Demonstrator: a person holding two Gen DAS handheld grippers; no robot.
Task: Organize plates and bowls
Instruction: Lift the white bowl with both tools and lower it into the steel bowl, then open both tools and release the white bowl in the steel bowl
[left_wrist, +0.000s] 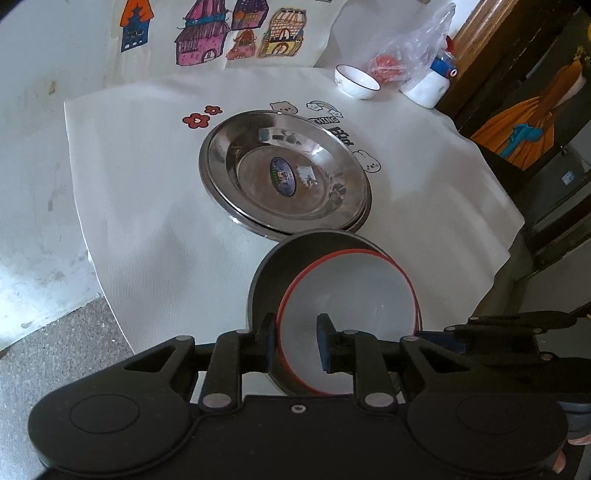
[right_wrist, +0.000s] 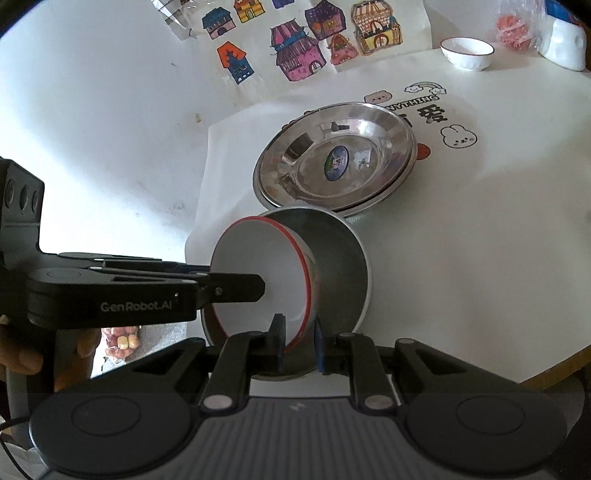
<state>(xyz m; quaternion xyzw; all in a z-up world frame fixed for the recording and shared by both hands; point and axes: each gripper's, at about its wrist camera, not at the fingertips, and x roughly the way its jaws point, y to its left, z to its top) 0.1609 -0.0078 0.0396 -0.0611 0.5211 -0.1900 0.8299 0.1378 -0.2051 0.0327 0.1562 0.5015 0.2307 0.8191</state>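
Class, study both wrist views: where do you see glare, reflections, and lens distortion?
Left wrist view: the steel plates mirror the room, with bright glare on the rim; the table edge bows from fisheye distortion. Right wrist view: the wall at left is washed out, the steel plates show reflections, and the red-rimmed bowl looks evenly lit.

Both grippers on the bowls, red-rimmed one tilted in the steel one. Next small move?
Probably lower the red-rimmed bowl level into the steel bowl: it sits tilted inside, its rim between the left gripper's fingers, while the right gripper straddles both bowls' walls.
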